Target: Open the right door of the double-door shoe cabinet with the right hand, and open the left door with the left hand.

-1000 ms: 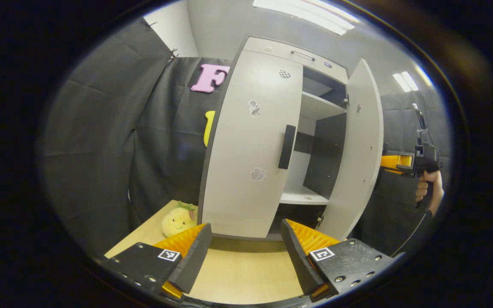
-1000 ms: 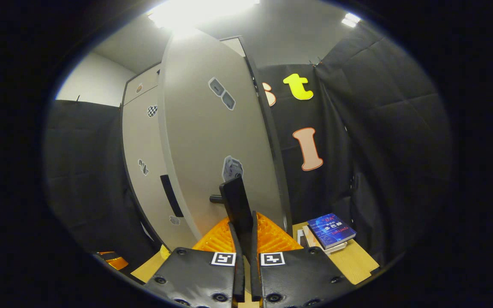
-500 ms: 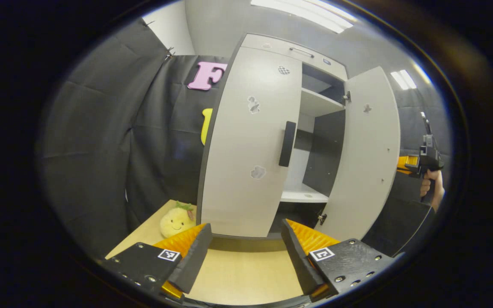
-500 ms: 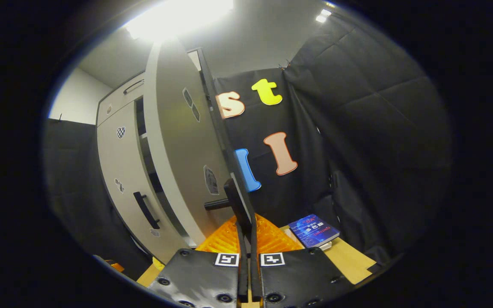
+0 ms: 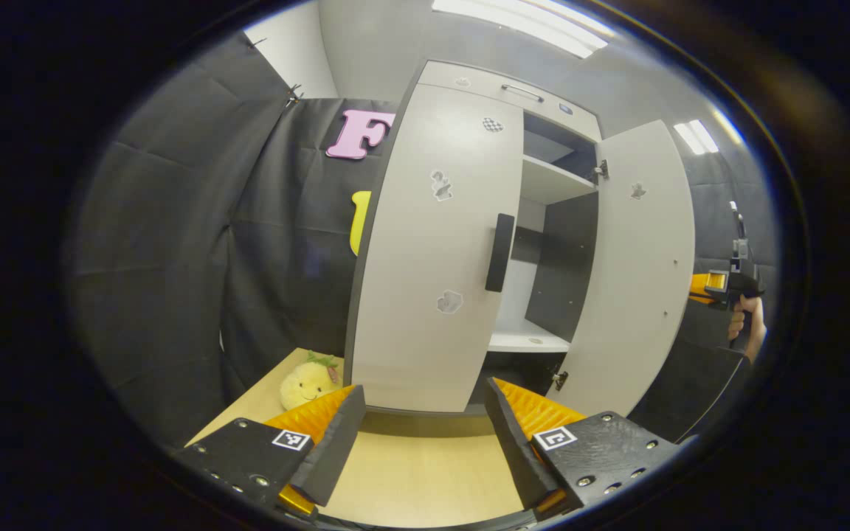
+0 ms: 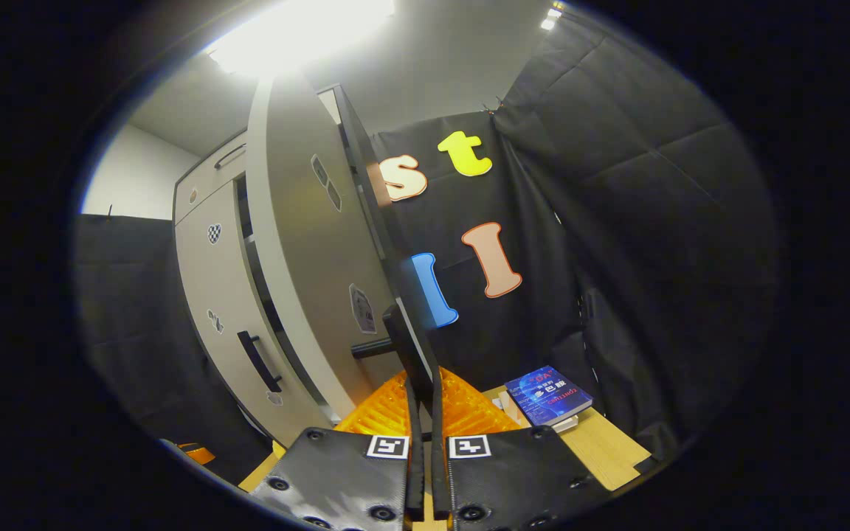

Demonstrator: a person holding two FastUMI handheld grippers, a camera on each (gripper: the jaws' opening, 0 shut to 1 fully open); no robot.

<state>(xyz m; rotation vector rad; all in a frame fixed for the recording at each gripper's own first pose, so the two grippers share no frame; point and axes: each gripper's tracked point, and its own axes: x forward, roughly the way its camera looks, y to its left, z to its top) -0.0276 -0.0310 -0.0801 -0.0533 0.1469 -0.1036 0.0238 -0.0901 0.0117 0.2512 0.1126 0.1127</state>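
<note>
The double-door shoe cabinet [image 5: 469, 88] is seen standing on the light wooden worktop [image 5: 417, 472] in the middle of the left gripper view, with its right door [image 5: 635, 273] swung wide so that the shelves [image 5: 547, 181] are exposed, while the left door [image 5: 432, 251] is shut flat against the carcass. In the right gripper view the right hand-held gripper [image 6: 420, 413] is clamped on the right door's dark bar handle [image 6: 406, 346] at lower centre, both fingers being pressed to it, a hold judged to be kept so that the door can be steered on its hinge. The left hand-held gripper [image 5: 421, 431] is held with its fingers wide apart at the bottom of the left gripper view, well short of the left door handle [image 5: 499, 252] and roughly lined up below it, presumably in readiness for a reach. A yellow plush toy [image 5: 307, 380] is set beside the cabinet at lower left, and a blue book [image 6: 549, 394] is laid on the worktop at lower right of the right gripper view
</note>
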